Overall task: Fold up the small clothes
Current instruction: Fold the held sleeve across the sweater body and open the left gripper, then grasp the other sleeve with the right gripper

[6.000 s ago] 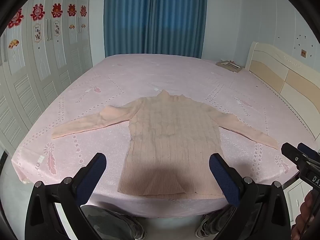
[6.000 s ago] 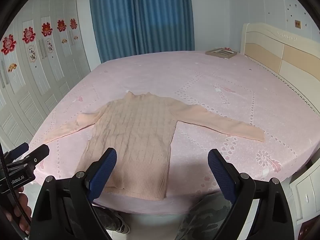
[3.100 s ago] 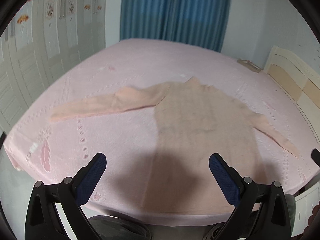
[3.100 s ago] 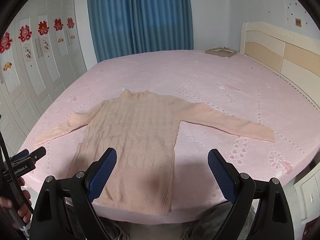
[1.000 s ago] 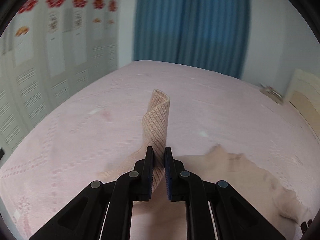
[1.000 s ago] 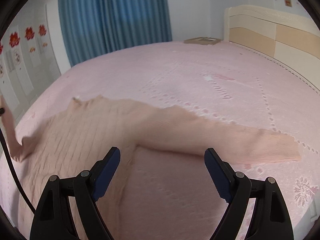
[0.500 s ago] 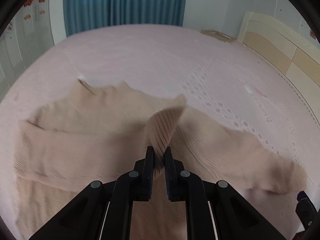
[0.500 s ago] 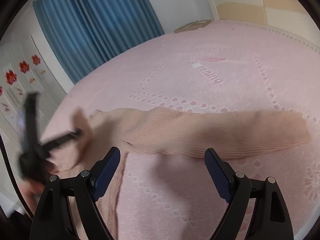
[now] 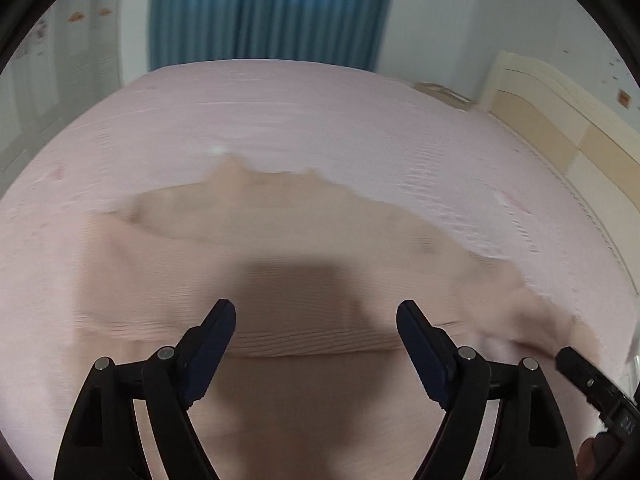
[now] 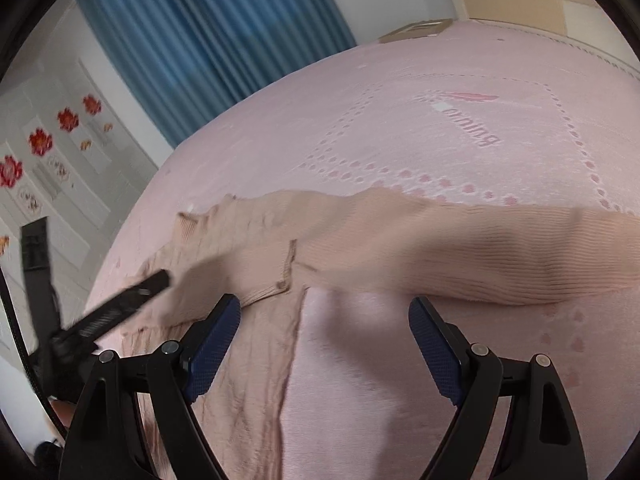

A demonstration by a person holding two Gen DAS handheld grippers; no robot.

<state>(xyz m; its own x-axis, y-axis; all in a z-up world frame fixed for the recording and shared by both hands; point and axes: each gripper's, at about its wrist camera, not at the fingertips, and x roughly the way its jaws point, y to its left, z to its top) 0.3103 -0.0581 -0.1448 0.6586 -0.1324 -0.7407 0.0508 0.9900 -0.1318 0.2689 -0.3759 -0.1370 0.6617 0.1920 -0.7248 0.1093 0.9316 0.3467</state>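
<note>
While one sweater lies blurred, seemingly sleeve-folded, both grippers' jaws gape.

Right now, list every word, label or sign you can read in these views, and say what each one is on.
"orning": pink lettering woven into the bedspread, seen upside down; its start is lost in the weave.
White marking on the right tool body, in the left view: too blurred to read.
Red paper decorations on the wardrobe doors: flower shapes, nothing legible.

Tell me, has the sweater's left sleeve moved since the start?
Yes. The left sleeve once stretched out toward the wardrobe side of the bed; now it lies folded across the sweater chest, its cuff toward the headboard side.
</note>
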